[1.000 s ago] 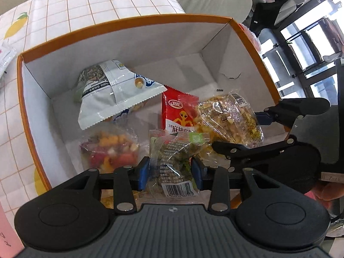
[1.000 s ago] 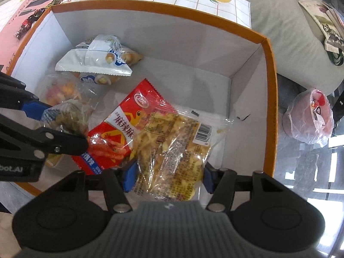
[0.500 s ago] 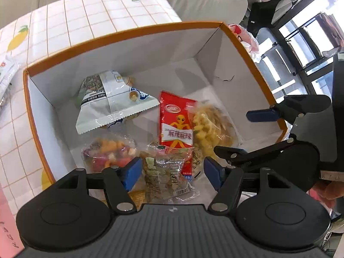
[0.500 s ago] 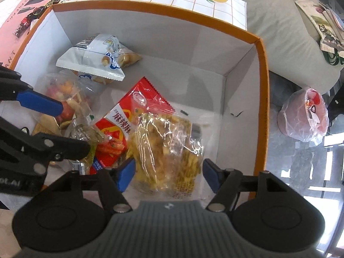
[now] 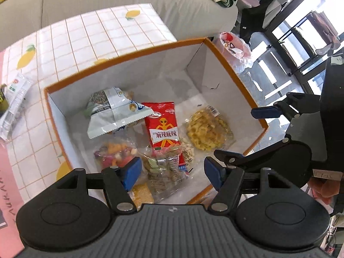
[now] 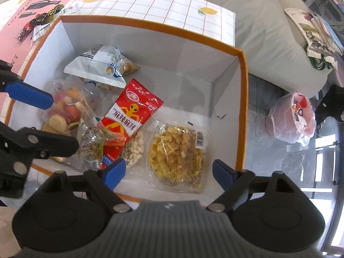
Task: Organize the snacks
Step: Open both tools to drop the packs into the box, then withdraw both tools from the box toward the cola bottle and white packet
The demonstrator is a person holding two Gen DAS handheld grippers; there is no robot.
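- Left gripper: black linkage arms, blue finger pads, silver pivot screws, ribbed grey housing.
- Right gripper: identical build; white label on its body beside the left gripper.

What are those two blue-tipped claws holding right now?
Nothing. The left gripper and right gripper have just been opening, with nothing between them; the snacks lie in the box.

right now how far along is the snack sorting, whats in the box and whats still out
Done: the box holds several packs, among them the red packet, the yellow crisps bag and the white-blue bag. In hand: nothing; the left gripper and right gripper have just been opening, jaws apart, empty above the box. Left: loose packets on the table beyond the box.
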